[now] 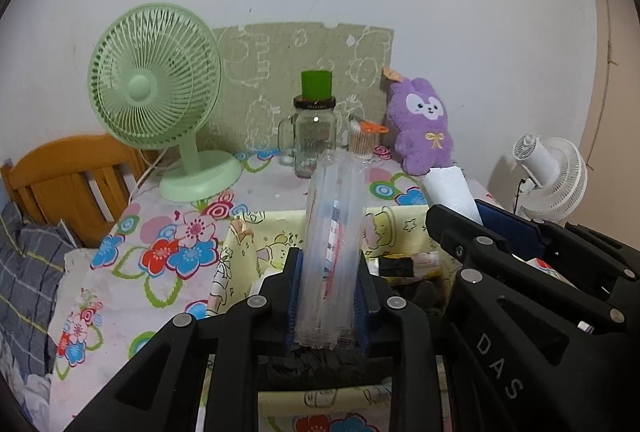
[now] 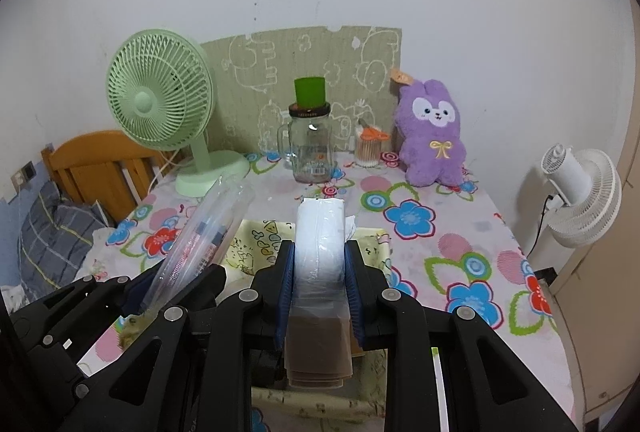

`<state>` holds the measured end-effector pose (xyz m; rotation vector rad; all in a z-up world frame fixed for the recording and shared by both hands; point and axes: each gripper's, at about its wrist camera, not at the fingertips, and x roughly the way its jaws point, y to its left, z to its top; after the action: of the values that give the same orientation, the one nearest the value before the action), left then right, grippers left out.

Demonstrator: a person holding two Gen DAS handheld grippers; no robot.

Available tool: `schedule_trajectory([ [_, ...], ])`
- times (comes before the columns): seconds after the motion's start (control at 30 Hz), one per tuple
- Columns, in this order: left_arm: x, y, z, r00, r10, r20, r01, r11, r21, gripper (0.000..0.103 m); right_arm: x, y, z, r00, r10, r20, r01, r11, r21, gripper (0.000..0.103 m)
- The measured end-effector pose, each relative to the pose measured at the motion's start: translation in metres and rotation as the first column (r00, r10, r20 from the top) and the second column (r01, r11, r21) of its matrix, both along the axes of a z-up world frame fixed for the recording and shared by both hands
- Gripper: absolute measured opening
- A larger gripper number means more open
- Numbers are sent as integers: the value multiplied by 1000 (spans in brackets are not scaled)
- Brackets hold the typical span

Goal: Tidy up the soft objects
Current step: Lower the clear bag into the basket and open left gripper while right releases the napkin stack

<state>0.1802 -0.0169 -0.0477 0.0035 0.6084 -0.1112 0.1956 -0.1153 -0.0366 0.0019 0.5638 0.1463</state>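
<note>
My left gripper [image 1: 326,296] is shut on a clear plastic packet [image 1: 334,232] with faint red print, held upright above a yellow cartoon-print fabric box [image 1: 256,232]. My right gripper [image 2: 319,284] is shut on a white packet [image 2: 320,248] in clear wrap, also above the box [image 2: 372,244]. Each gripper shows in the other view: the right one [image 1: 480,228] with its white packet [image 1: 452,192], the left one [image 2: 176,284] with its clear packet [image 2: 208,228]. A purple plush rabbit [image 1: 424,124] sits at the table's back right and shows in the right wrist view too [image 2: 432,136].
A green desk fan [image 1: 160,96], a glass jar mug [image 1: 314,136] with a green cup on top, and a cotton swab tub [image 1: 364,142] stand at the back of the floral tablecloth [image 1: 160,232]. A white fan [image 2: 580,192] is right, a wooden chair [image 1: 68,180] left.
</note>
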Motion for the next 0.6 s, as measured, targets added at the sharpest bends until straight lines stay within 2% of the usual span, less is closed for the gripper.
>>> schedule_trajectory([
  [0.13,11,4,-10,999,10,-32,-11,1000,-12,25,12,3,-9,1000,10,-18,-11,1000,-4,28],
  [0.17,12,4,-11,999,13,-37,-13,1000,-13,28,15,4,-12,1000,14,-25,-14,1000,-3,28],
  [0.2,14,5,-13,999,15,-44,-15,1000,-14,33,17,4,-14,999,16,-30,-16,1000,-2,27],
  [0.27,16,6,-16,998,17,-54,-18,1000,-15,52,22,5,-18,999,24,-39,-24,1000,2,27],
  [0.33,18,6,-19,998,18,-60,-19,1000,-14,66,25,6,-21,999,29,-41,-29,1000,4,27],
  [0.43,18,7,-21,998,14,-64,-15,1000,-13,69,29,9,-26,998,37,-46,-37,999,5,27],
  [0.6,17,7,-22,998,17,-63,-18,1000,-5,80,33,13,-29,997,55,-49,-55,998,12,27],
])
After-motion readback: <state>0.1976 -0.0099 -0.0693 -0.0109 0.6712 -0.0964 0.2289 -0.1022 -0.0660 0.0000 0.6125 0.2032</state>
